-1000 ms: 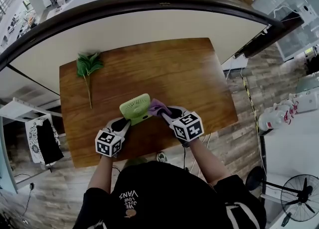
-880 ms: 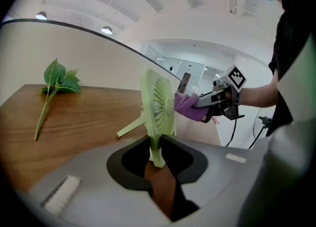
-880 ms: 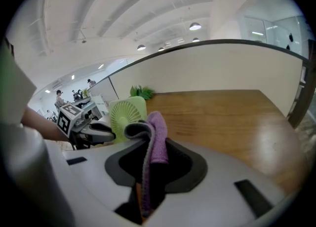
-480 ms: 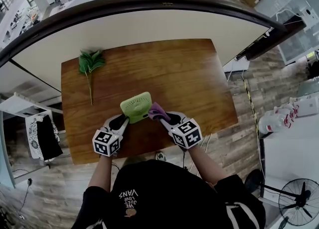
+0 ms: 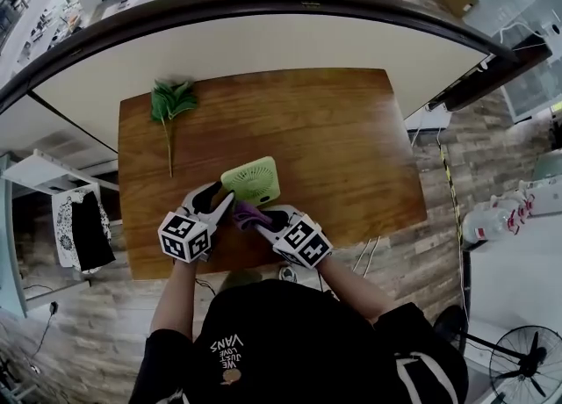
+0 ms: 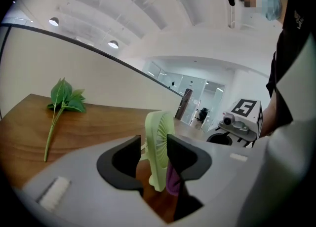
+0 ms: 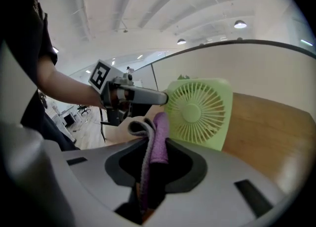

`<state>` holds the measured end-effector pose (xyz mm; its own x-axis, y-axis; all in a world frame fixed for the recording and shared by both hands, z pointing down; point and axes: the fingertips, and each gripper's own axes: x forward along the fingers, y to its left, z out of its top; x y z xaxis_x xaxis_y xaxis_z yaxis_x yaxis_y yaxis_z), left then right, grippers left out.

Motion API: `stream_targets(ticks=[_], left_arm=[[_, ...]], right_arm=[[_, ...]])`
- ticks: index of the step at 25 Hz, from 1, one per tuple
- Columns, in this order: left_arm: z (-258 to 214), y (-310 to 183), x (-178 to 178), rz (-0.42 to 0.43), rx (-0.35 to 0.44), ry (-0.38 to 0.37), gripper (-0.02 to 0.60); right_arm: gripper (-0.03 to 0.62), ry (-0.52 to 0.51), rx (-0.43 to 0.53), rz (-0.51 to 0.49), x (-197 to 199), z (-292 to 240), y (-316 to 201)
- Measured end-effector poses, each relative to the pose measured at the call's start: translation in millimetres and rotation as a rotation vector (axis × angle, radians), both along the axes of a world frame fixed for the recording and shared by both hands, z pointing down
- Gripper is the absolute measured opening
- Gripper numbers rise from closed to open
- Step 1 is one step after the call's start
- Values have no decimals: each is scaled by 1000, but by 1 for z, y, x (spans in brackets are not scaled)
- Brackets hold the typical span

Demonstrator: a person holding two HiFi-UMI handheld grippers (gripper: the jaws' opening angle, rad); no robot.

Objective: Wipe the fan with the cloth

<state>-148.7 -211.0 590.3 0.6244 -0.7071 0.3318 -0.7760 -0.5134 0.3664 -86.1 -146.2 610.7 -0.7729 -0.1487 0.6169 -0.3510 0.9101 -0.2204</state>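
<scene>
A light green square fan (image 5: 253, 180) stands upright near the front of the wooden table (image 5: 334, 130). My left gripper (image 5: 224, 200) reaches it from the left. In the left gripper view the fan (image 6: 159, 147) shows edge-on between the jaws of the left gripper (image 6: 153, 154), which are opening, with a gap on the left side. My right gripper (image 5: 255, 216) is shut on a folded purple cloth (image 5: 248, 213) just in front of the fan. The right gripper view shows the cloth (image 7: 157, 142) below the fan's grille (image 7: 200, 110).
A green leafy sprig (image 5: 169, 102) lies at the table's far left corner. A curved white counter with a dark rail (image 5: 263, 7) runs behind the table. The table's front edge is close under both grippers.
My right gripper carried the cloth leftward, from the fan's right side to its front. The left gripper's jaws widened around the fan and the gripper rose a little.
</scene>
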Motion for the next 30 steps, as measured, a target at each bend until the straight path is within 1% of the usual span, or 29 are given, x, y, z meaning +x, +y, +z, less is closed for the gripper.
stream_targets(ticks=[2,5,6,11,23,30], left_arm=[[0,-3,2,9,0,-20,150],[2,-5,1,11,-1,-49,110],[3,-5,0,11,-2,-54,94],[3,-4,-1,24,-2,-61,87],[2,-5,-2,53,2,-66,84],[3,-4,-1,50,4,-71,81]], right_arm=[[97,3,2,-22,-8,4,-1],[97,16,6,-38,-15,9,-4],[97,22,7,-35,-16,11,-6],[97,43,7,4,-8,16,-17],[97,102,0,160,49,26,-43],[97,147,-8,299,95,32,-61]])
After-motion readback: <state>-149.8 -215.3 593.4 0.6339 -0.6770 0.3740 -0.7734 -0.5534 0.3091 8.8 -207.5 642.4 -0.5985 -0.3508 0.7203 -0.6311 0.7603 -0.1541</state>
